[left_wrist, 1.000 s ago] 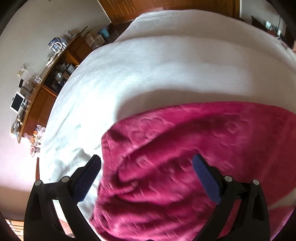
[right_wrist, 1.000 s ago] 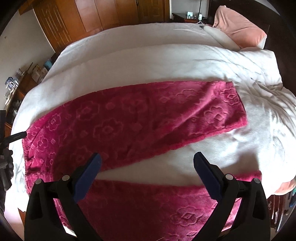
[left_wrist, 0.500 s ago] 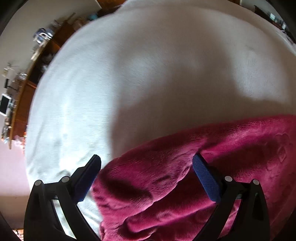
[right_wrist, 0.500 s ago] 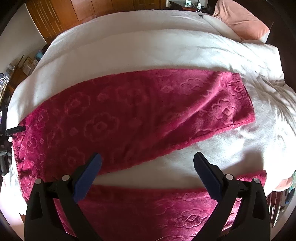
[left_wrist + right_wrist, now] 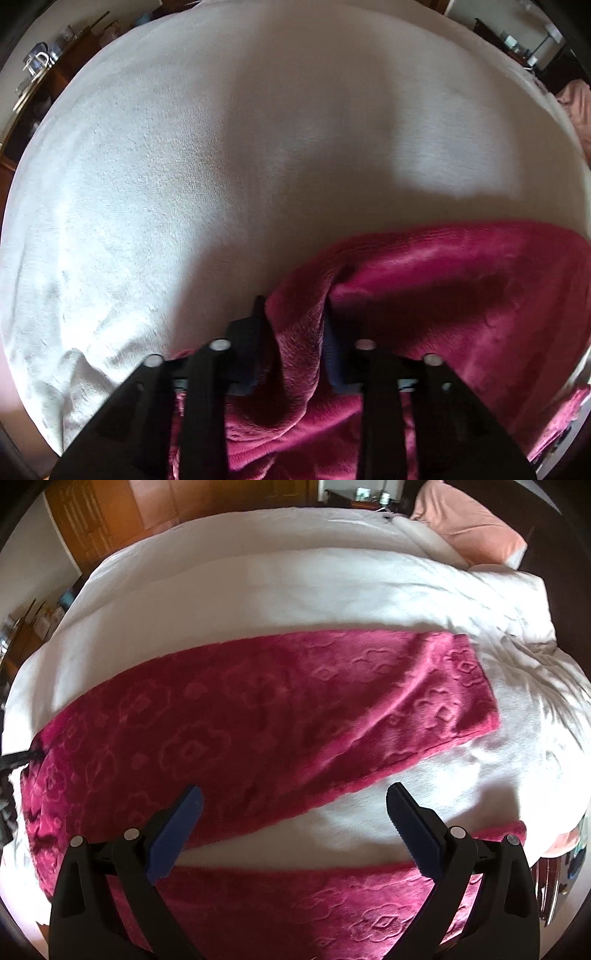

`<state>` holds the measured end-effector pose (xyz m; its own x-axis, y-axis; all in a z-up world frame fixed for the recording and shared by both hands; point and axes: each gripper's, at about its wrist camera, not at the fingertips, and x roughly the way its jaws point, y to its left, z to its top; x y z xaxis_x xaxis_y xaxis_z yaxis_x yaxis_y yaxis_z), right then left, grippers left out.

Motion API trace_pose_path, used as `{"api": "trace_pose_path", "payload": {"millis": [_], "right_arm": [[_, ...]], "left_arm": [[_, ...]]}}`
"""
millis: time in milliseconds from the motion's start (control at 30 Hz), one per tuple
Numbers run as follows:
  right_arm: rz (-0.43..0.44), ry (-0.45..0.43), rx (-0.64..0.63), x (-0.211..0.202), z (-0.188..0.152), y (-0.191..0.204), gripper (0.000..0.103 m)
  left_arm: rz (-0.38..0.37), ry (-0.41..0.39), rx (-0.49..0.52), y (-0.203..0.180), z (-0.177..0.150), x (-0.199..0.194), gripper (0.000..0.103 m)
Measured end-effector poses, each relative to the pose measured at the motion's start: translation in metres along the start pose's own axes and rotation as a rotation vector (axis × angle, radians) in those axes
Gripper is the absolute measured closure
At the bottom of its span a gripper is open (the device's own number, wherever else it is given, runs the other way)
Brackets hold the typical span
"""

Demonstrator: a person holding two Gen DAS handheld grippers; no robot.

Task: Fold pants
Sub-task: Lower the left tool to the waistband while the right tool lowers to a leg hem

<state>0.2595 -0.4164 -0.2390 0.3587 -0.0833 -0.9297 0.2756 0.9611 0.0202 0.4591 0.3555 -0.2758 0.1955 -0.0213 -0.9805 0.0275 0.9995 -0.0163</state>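
Note:
Fuzzy magenta pants [image 5: 258, 716] with an embossed flower pattern lie spread across a white bed cover [image 5: 258, 583], one leg stretching right, the other leg [image 5: 332, 904] along the near edge. My left gripper [image 5: 293, 306] points steeply down at the waist end, and its jaws are closing with a raised ridge of the pants [image 5: 461, 295] pinched between the blue pads. The right gripper [image 5: 293, 797] hovers open above the gap between the two legs, nothing between its fingers. At the far left of the right wrist view, the left gripper [image 5: 18, 760] shows as a dark shape at the waist.
White bed cover [image 5: 221, 147] fills most of the left wrist view. A pink pillow [image 5: 469, 524] lies at the bed's far right corner. Wooden wardrobe doors [image 5: 147, 517] stand behind the bed, and a cluttered wooden shelf [image 5: 33, 85] runs along the left wall.
My left gripper dropped onto the waist end and went from wide open to closed around a fold of fabric. The right gripper sank slightly toward the legs and stayed open.

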Motion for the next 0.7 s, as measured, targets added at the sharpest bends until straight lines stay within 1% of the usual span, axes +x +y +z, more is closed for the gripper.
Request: {"api": "trace_pose_path", "payload": {"millis": [100,200,233,367,400,433,500,567,600,633,667,700], "right_arm": [[-0.024,-0.019,0.036,0.0,0.009,-0.025,0.003],[-0.05,-0.028,0.084,0.004,0.021,-0.057,0.004],[-0.06,-0.028,0.113,0.007,0.027,-0.073,0.004],[-0.079,-0.017,0.194,0.022,0.051,-0.131,0.004],[-0.082,-0.013,0.206,0.027,0.057,-0.143,0.004],[-0.081,-0.005,0.217,0.034,0.066,-0.158,0.004],[-0.081,0.011,0.238,0.052,0.085,-0.187,0.004],[-0.073,0.027,0.256,0.069,0.103,-0.21,0.004],[-0.07,0.033,0.266,0.076,0.109,-0.219,0.004],[-0.064,0.045,0.284,0.088,0.121,-0.234,0.006],[-0.063,0.051,0.299,0.095,0.128,-0.244,0.011],[-0.064,0.063,0.321,0.103,0.136,-0.255,0.013]], "left_arm": [[-0.002,-0.019,0.002,0.005,-0.008,-0.01,0.084],[-0.003,-0.044,-0.009,0.007,-0.016,-0.021,0.085],[-0.002,-0.05,-0.013,0.006,-0.022,-0.023,0.085],[0.019,-0.068,-0.03,0.013,-0.026,-0.037,0.085],[0.025,-0.071,-0.037,0.009,-0.027,-0.038,0.085],[0.032,-0.073,-0.045,0.007,-0.035,-0.04,0.085],[0.052,-0.076,-0.059,0.005,-0.04,-0.049,0.085],[0.078,-0.073,-0.067,0.0,-0.039,-0.053,0.085],[0.087,-0.068,-0.07,-0.005,-0.035,-0.062,0.085],[0.099,-0.064,-0.072,-0.016,-0.035,-0.068,0.085],[0.11,-0.062,-0.075,-0.017,-0.035,-0.068,0.085],[0.123,-0.059,-0.08,-0.02,-0.036,-0.069,0.085]]}}
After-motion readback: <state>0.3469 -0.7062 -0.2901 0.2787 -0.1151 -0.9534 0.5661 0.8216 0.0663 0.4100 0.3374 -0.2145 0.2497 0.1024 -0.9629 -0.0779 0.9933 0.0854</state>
